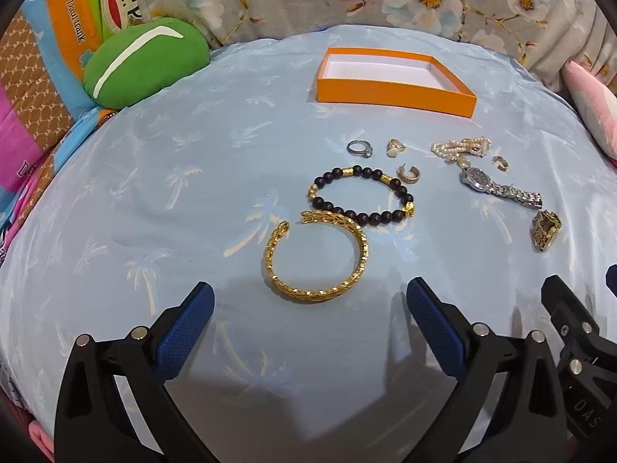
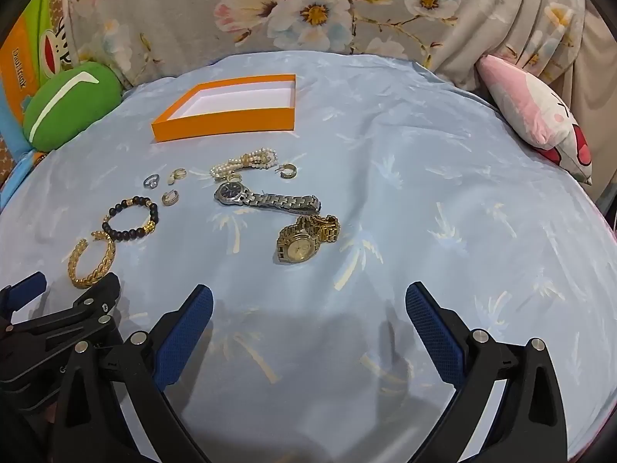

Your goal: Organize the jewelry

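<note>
Nothing is in the orange box (image 1: 393,94) yet, so with both hand-held grippers, left (image 1: 308,332) and right (image 2: 308,332), wide and empty, you need to lower one over the gold bangle (image 1: 318,258) near the bed's (image 1: 154,193) front edge.

1. The left gripper (image 1: 310,301) hangs over the pale blue sheet (image 1: 154,200), jaws spread wide with nothing between them.
2. Just beyond its fingertips lies an open gold bangle (image 1: 318,256), its far end touching the dark bead bracelet (image 1: 360,196).
3. Farther back lie a silver ring (image 1: 359,149), a gold ring (image 1: 396,146) and a gold hoop earring (image 1: 408,174).
4. To the right lie a pearl bracelet (image 1: 461,148), a second small hoop earring (image 1: 500,163), a silver watch (image 1: 501,189) and a gold watch (image 1: 547,229).
5. At the far side sits an orange box (image 1: 393,94), open, its white inside bare.
6. A green cushion (image 1: 144,61) lies far left.
7. Part of the right gripper (image 1: 570,332) shows at the near right edge.
</note>
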The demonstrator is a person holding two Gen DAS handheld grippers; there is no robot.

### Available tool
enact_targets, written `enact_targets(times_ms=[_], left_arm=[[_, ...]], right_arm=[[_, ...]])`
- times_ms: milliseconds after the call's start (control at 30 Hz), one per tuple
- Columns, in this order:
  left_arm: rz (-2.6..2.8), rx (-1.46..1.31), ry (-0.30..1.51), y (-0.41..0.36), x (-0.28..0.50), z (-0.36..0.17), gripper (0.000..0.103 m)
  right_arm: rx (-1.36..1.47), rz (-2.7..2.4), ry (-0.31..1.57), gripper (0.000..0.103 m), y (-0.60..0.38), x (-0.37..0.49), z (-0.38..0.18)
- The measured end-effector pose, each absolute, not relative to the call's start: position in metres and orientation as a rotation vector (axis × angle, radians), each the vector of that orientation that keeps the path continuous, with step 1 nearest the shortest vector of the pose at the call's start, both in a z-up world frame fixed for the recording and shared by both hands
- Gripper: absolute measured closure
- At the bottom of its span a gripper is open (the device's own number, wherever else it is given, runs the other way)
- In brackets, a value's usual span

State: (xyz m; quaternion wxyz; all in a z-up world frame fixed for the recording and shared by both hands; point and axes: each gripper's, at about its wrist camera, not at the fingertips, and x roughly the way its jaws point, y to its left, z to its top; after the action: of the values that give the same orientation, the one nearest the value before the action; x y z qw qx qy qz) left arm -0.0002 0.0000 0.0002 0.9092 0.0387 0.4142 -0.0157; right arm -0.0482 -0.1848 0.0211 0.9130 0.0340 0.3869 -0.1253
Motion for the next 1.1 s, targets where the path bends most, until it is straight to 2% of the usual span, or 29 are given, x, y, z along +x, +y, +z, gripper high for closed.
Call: enact_targets(times_ms=[233,1100], left_arm=[[-0.037,0.109,0.811,-0.0043,-0.0062,0.0037,0.007],[-0.048,0.065,0.825,0.0037,-0.0041,0.0028,0.006]], right_arm=[[0.048,-0.269,0.808,0.005,-0.1765,-0.0459,0.021],[0.046,-0.272,0.808,0.005,-0.1761,-0.0459,0.0211]])
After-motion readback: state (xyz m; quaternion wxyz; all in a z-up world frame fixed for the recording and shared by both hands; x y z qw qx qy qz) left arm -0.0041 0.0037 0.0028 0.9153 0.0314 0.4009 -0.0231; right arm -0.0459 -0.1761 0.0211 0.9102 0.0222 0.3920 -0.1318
